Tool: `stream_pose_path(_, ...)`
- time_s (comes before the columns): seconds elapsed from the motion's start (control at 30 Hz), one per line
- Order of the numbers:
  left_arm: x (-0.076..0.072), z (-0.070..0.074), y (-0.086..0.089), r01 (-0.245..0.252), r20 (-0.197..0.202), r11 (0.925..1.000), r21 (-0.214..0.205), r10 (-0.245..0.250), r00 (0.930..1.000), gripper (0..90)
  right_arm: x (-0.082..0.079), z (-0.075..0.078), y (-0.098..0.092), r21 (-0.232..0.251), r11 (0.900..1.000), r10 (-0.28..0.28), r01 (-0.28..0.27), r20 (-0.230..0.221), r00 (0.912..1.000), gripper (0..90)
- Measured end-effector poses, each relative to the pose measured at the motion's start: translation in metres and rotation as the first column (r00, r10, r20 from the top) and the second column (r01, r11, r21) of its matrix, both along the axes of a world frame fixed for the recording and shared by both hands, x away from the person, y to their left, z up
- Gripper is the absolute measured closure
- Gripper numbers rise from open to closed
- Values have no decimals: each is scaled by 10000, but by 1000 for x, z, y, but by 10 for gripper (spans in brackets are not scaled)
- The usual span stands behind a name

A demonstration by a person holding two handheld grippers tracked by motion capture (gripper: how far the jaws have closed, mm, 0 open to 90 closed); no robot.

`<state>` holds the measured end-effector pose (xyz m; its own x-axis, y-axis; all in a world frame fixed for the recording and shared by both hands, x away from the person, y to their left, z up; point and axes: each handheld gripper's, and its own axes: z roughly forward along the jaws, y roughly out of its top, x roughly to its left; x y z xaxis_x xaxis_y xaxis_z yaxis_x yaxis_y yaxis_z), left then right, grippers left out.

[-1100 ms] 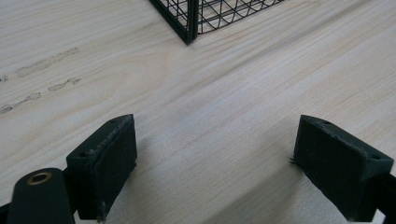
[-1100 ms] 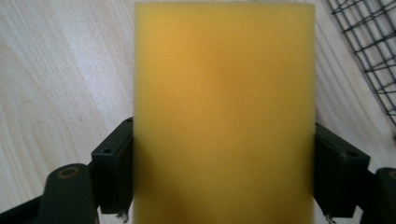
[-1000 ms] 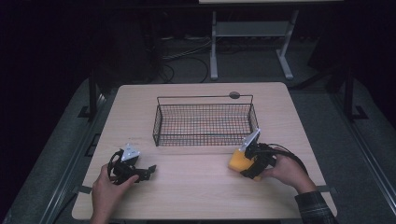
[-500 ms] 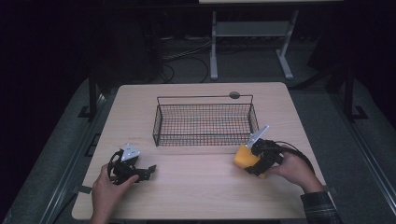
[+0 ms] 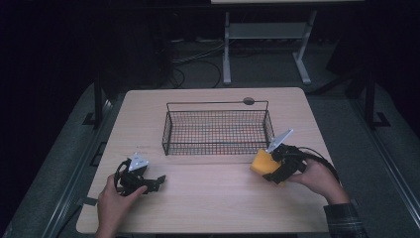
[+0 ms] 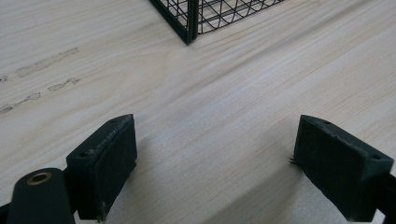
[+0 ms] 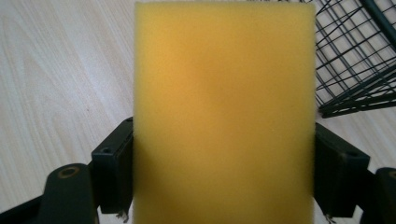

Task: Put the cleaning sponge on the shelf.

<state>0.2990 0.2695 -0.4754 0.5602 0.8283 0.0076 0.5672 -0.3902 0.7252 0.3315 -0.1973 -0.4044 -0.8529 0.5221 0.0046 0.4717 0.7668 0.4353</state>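
A yellow sponge (image 5: 261,162) (image 7: 224,116) is clamped between the jaws of my right gripper (image 5: 267,166) (image 7: 224,182), which is shut on it and held a little above the table, in front of the right end of the black wire basket (image 5: 168,130). The basket stands at the table's middle and looks empty. My left gripper (image 5: 153,182) (image 6: 229,172) rests low over the wood near the front left, open, with bare tabletop between its pads (image 6: 107,161). A corner of the basket (image 6: 189,21) shows ahead of it.
The light wooden table (image 5: 208,198) has a small dark round insert (image 5: 248,101) behind the basket. Dark floor, cables and a white stand's legs (image 5: 302,69) lie beyond the far edge. Faint scuff marks (image 6: 44,70) mark the wood left of the basket corner.
My right gripper has lifted slightly and drifted right and away with the sponge still in it. The left gripper has kept still.
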Motion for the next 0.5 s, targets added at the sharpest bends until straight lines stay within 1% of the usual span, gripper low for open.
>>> stream_pose_path(0.23, 0, 0, 0, -1, 1, 10000, -6, 1, 10000, 125, 1, 7, -3, 201, 9998, -61, 61, 19, 10000, 224)
stream_pose_path(0.4, 0, 0, 0, -13, 5, 10000, -20, 13, 10000, 125, 2, 11, -4, 248, 9996, -118, 115, 83, 9999, 224)
stream_pose_path(0.5, 0, 0, 0, -22, 10, 10000, -28, 22, 10000, 125, 3, 16, -5, 357, 9992, -174, 170, 117, 9998, 224)
